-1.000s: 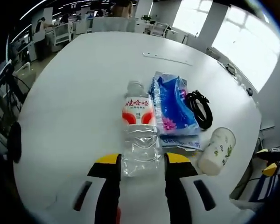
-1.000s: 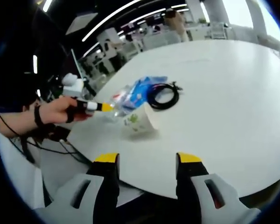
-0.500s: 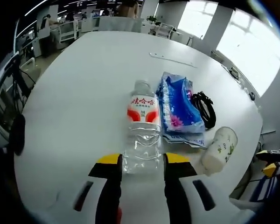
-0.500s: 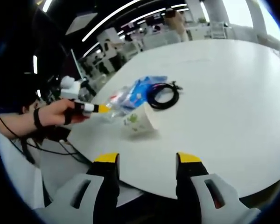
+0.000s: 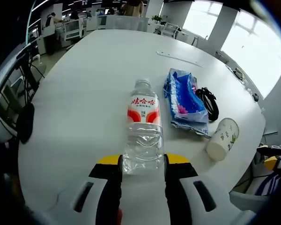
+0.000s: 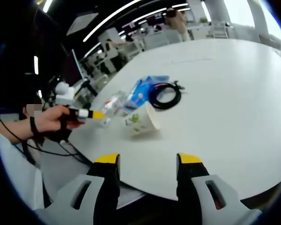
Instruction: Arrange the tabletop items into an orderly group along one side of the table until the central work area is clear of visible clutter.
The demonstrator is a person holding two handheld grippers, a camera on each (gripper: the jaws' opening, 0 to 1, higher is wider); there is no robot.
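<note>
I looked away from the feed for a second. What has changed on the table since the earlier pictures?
The left hand-held gripper, shut on the water bottle, has drawn it away from the blue packet; earlier the two lay side by side, now a gap shows. The packet, the black cable and the tipped paper cup lie as before. The right hand-held gripper stays open near the table edge.

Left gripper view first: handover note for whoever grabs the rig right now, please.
Left gripper: shut on the water bottle, which lies on its side on the white table, cap pointing away.
Right gripper: open, holding nothing, hovering off the table edge.
Blue tissue pack, black cable coil and tipped paper cup already sit close together near one edge.
Done: those three are grouped.
Left: bring the bottle alongside the pack and release; probably stand the cup upright.
</note>
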